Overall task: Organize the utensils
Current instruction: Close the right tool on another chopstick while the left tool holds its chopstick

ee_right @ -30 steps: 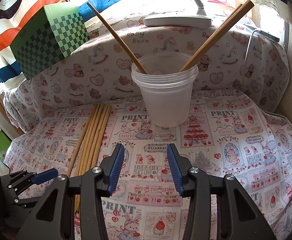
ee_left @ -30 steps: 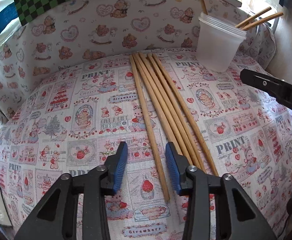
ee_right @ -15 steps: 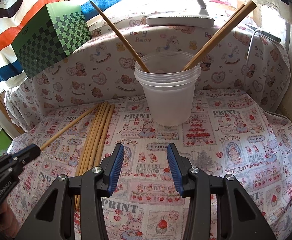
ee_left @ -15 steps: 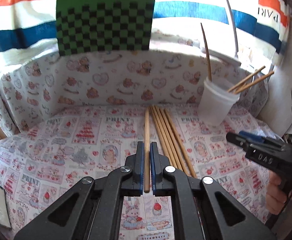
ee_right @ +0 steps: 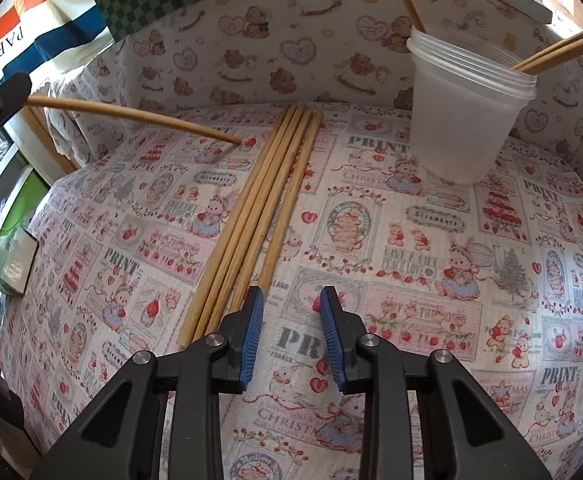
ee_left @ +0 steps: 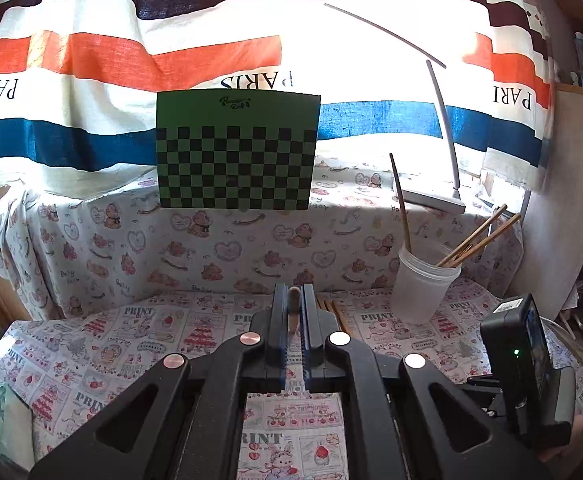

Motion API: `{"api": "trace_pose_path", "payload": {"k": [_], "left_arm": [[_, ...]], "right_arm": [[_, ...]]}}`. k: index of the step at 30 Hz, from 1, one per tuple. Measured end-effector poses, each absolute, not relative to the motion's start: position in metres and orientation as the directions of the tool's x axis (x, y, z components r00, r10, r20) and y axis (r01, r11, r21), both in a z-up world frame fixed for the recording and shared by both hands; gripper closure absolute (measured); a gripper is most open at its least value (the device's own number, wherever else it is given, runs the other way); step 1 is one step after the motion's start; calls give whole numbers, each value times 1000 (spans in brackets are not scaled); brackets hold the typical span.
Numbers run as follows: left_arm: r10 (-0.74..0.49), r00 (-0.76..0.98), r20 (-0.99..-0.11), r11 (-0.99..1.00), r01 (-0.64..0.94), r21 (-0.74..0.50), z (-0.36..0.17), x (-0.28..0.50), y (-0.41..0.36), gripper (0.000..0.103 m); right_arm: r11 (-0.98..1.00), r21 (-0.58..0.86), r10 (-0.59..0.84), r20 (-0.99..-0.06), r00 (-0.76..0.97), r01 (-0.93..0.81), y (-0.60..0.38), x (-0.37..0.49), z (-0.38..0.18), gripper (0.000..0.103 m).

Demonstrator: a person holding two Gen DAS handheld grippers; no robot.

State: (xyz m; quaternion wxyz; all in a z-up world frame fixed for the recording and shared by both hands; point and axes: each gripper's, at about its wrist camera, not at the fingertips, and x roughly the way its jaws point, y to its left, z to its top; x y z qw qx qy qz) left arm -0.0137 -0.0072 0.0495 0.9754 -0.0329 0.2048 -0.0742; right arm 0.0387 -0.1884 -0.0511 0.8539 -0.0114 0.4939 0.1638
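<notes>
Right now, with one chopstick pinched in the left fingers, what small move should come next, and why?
Probably carry the held chopstick across toward the plastic cup and tip it in. The left gripper is shut on it and it hangs clear of the cloth, the cup already holds three, and four more chopsticks lie waiting beside the right gripper, whose fingers have just been closing with nothing between them.

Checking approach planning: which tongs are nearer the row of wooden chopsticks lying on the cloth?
Right. The right tongs hang just over the near ends of the row of wooden chopsticks, empty. The left tongs, raised higher, grip a single wooden chopstick.
</notes>
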Motion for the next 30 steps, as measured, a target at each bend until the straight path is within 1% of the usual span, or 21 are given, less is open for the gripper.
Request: {"api": "trace_pose_path", "payload": {"k": [3, 7, 11, 12, 14, 15, 17, 18, 21, 22, 25, 27, 29, 30], "left_arm": [[-152, 918, -366, 987, 126, -95, 51, -18, -5, 99], [-150, 922, -357, 988, 124, -93, 51, -19, -5, 99], [-139, 929, -343, 990, 119, -80, 51, -20, -7, 99], [-137, 934, -330, 990, 116, -84, 52, -22, -7, 99], [-126, 946, -298, 990, 101, -98, 53, -27, -4, 99], [-123, 951, -283, 990, 97, -105, 55, -29, -3, 99], [-137, 952, -275, 987, 108, -116, 57, -30, 0, 99], [-134, 951, -279, 987, 104, -120, 58, -30, 1, 99], [-131, 951, -281, 987, 97, -131, 58, -29, 3, 99], [-135, 950, -280, 985, 100, -138, 57, -28, 4, 99], [-135, 951, -277, 985, 99, -141, 57, -28, 6, 99], [-133, 952, -276, 985, 96, -145, 57, -28, 6, 99], [-126, 954, -271, 984, 86, -158, 58, -30, 8, 99], [-123, 958, -257, 983, 83, -162, 59, -33, 8, 99]], "right_arm": [[943, 127, 266, -844, 466, -308, -183, 33, -50, 73], [932, 163, 302, -846, 440, -325, -179, 33, -53, 73], [936, 121, 271, -845, 460, -330, -176, 30, -52, 73], [940, 112, 261, -846, 464, -323, -176, 30, -51, 73], [955, 52, 195, -851, 487, -293, -174, 30, -51, 73], [954, 50, 195, -850, 489, -294, -174, 31, -52, 74], [954, 57, 201, -849, 490, -293, -179, 33, -52, 79], [958, 39, 183, -847, 499, -286, -178, 33, -52, 84], [957, -20, 142, -838, 527, -289, -173, 31, -53, 88], [957, -33, 134, -833, 537, -290, -170, 31, -54, 91], [958, -54, 115, -826, 553, -281, -171, 32, -54, 96], [978, -31, 91, -822, 562, -204, -183, 37, -54, 96], [987, 39, 124, -808, 576, -158, -201, 43, -49, 96], [987, 69, 145, -787, 600, -147, -209, 43, -42, 96]]}}
